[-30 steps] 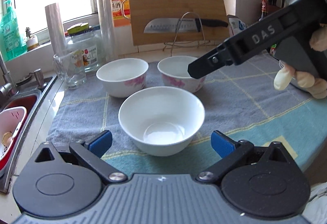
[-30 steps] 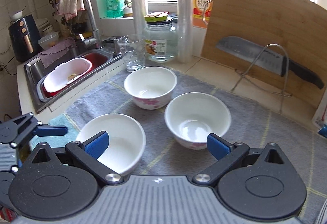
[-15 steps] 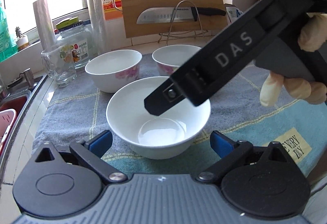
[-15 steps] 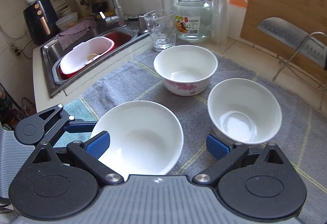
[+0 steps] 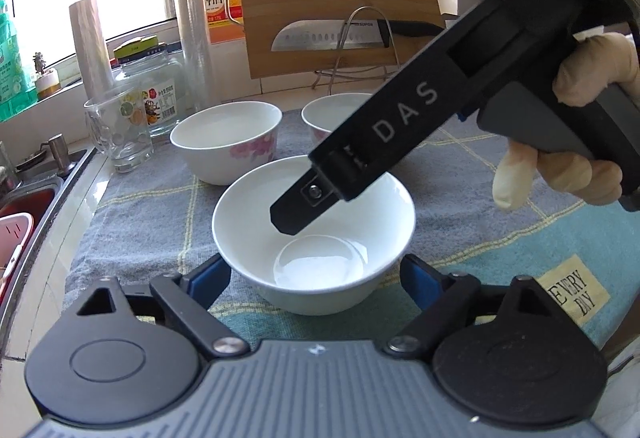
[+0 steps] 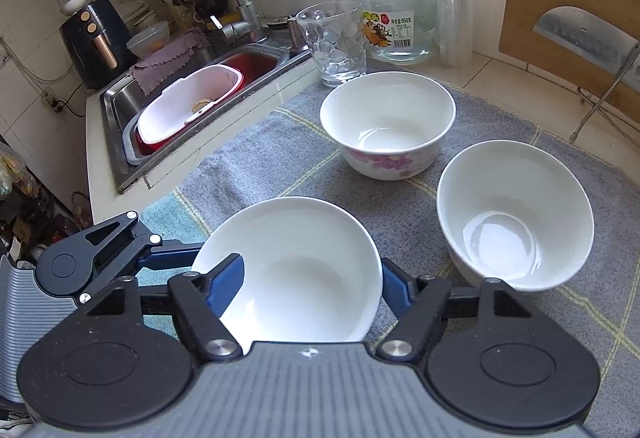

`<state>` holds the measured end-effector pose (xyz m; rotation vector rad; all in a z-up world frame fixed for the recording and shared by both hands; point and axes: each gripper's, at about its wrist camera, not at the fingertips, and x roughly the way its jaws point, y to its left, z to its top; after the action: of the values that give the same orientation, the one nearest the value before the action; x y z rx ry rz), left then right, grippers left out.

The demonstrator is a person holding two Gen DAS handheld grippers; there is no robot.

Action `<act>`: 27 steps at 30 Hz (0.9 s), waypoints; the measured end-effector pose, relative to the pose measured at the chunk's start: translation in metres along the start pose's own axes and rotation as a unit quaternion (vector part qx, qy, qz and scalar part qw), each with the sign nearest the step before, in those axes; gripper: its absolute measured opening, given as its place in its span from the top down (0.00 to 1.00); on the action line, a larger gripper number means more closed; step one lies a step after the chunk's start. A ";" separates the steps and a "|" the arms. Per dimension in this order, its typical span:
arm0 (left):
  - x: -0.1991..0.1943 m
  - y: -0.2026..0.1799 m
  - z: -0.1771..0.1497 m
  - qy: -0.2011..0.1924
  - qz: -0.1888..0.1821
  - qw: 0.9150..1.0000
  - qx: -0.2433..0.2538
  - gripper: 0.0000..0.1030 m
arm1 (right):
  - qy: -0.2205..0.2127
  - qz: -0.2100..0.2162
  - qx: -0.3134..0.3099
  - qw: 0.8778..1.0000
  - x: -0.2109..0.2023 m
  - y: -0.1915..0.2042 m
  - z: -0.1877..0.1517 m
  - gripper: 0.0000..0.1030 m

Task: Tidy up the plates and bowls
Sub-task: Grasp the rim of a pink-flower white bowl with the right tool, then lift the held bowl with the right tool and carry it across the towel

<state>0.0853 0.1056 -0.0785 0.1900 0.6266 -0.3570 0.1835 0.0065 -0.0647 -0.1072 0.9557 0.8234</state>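
Three white bowls stand on a grey cloth. The plain bowl [image 5: 316, 234] is nearest and lies between the spread fingers of my left gripper [image 5: 316, 278], which is open around its base. My right gripper [image 6: 308, 286] is open too, with its left finger [image 6: 226, 284] inside the plain bowl [image 6: 296, 270] and its right finger outside the rim. One of its fingers [image 5: 312, 198] reaches over the bowl in the left wrist view. Two bowls with pink flowers [image 6: 387, 124] [image 6: 514, 214] stand behind, empty.
A drinking glass [image 6: 336, 42], a glass jar [image 6: 396, 18], rolls of film and an oil bottle stand by the window. A cutting board with a knife [image 5: 340, 38] on a wire stand leans at the back. A sink [image 6: 192, 98] with a pink basin lies to the left.
Both grippers have closed in on the plain bowl. The right gripper has swung left from the flowered bowl and dropped one finger inside the plain bowl's rim.
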 end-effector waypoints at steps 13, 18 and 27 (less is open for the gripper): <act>-0.002 0.000 0.004 0.003 -0.006 1.000 0.002 0.14 | 0.003 0.025 0.032 0.999 -0.004 -0.009 0.001 0.29; -0.005 -0.002 0.008 0.011 -0.015 1.000 0.007 0.14 | 0.002 0.030 0.040 0.999 -0.014 -0.010 -0.001 0.29; -0.013 -0.012 0.017 0.010 -0.046 0.998 0.038 0.14 | -0.006 0.015 0.063 0.998 -0.039 -0.016 -0.017 0.29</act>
<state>0.0801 0.0936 -0.0576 0.2379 0.6428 -0.4683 0.1709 -0.0343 -0.0494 0.0214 0.9966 0.7882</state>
